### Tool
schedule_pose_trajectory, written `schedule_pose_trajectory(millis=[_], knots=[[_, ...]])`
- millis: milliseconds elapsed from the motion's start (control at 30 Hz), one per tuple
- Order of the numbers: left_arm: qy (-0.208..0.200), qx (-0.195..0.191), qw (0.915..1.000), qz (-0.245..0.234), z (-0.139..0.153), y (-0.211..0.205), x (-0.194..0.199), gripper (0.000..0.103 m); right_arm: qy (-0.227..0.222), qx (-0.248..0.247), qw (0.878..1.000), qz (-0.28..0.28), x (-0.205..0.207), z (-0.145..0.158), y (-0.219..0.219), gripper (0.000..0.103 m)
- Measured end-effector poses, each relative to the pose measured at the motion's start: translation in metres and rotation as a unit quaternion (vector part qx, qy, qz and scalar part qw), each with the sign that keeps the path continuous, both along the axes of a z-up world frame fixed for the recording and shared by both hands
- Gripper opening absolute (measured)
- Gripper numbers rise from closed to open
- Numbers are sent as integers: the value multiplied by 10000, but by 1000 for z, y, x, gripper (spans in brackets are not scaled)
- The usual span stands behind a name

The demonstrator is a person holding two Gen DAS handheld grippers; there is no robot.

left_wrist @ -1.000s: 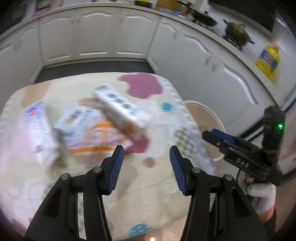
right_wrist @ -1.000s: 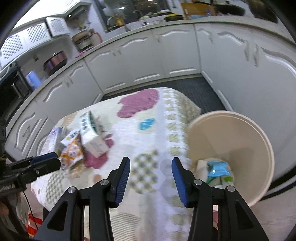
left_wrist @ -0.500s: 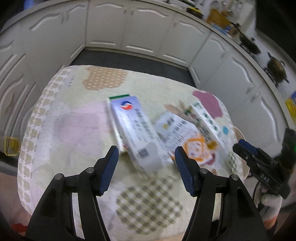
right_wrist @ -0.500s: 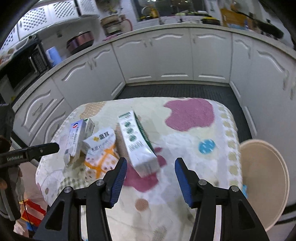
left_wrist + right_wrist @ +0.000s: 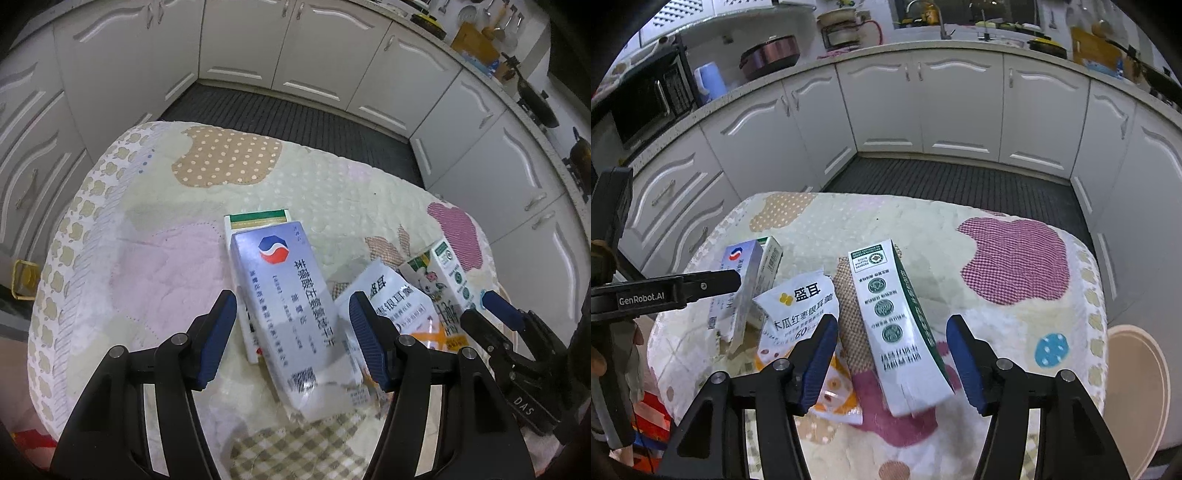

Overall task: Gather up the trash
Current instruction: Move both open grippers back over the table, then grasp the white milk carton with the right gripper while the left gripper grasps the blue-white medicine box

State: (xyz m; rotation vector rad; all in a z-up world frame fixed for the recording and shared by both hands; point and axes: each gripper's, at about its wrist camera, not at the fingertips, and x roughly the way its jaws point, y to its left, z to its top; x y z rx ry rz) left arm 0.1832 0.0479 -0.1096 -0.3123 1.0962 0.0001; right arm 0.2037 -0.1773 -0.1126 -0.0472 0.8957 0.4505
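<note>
The only container around is a round beige plastic bin (image 5: pixel 1137 398) on the floor just past the table's right edge. From this angle only its rim and a bit of inner wall show, so I can't tell what's inside.

All the trash sits on the small table with the pastel patchwork quilted cover (image 5: pixel 177 266). There's a pale lavender-grey cardboard medicine box with a red and blue logo (image 5: pixel 291 317), lying tilted on top of a white box with a green stripe (image 5: pixel 255 219). Just beside it to the right is a torn white and orange snack pouch (image 5: pixel 391 306), with its edge tucked under the grey box's corner. Next over is a long white carton with green sides (image 5: pixel 897 325), lying flat with its barcode end toward the camera and touching the pouch.

The left gripper (image 5: pixel 290 339) is spread wide with nothing in it, hanging over the grey box so its blue pads straddle it without touching. The right gripper (image 5: pixel 892 354) is likewise wide apart and holding nothing, with the long carton lined up between its fingers.

White kitchen cabinets (image 5: pixel 923 103) wrap around the room behind, and a dark ribbed floor mat (image 5: pixel 960 181) lies beyond the table.
</note>
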Motion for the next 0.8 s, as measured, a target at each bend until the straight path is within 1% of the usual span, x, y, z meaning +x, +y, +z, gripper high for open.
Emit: schedule_pose_trajectory(millis=[100,200,233,267,333,400,533,800], knots=[[77,31,10000,-1,-6,-2,4,62,29,-117,9999,33,8,-5,6,59],[80,70,9999,-36,-9,-2,6,62,61,-53,10000,-2,14,-9,8,59],[59,92,9999,-53,-9,-1,7,62,108,-5,9999,2,15,-11,9,56],[34,103,9999,-82,-9,-1,7,61,151,25,9999,18,17,-13,9,47],[-18,80,9999,-131,-9,0,5,55,205,-21,9998,63,17,-19,13,41],[-58,76,9997,-217,-8,1,3,53,120,-75,9999,79,14,-18,14,40],[-174,91,9992,-351,-3,3,-8,50,-15,-17,10000,50,1,-10,8,39],[-441,-93,9974,-570,22,4,-38,47,-208,161,9995,-163,-30,7,-19,38]])
